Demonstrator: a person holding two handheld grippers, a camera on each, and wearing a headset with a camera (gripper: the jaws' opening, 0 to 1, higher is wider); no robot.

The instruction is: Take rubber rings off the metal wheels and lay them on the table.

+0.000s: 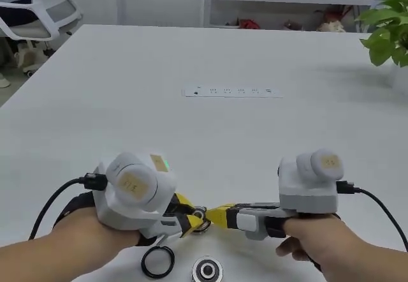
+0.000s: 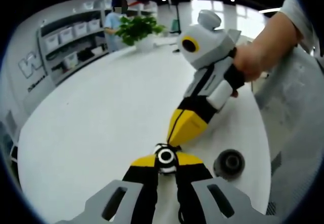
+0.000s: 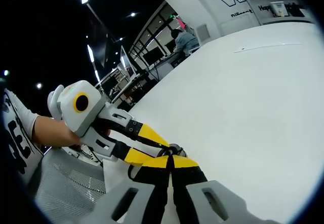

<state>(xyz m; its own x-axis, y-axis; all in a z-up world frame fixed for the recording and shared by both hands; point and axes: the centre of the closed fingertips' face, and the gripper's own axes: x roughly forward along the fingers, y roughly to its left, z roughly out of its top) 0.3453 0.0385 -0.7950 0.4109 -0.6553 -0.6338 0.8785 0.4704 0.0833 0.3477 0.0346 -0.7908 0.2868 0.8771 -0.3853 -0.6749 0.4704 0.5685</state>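
Surroundings: the white table carries a power strip well beyond the work. A potted plant stands at the far right and an office chair off the far left corner. Nothing lies between the grippers and the work.

On the near edge of the table a loose rubber ring lies flat. Just beside it, to the right, a second metal wheel lies flat with its hub upward.

The metal wheel is held above the table, just behind those two parts. Its round face is turned toward the left gripper's camera, so its axle runs roughly along that gripper's length.

Left gripper: jaws clamped on the metal wheel, one yellow tip on each side. Right gripper: jaws pressed together, tips touching the wheel's edge – whether they pinch rubber cannot be told.

Pose: the left hand and right hand grasp the gripper bodies from behind. The two grippers lie near level and point inward, tip to tip.
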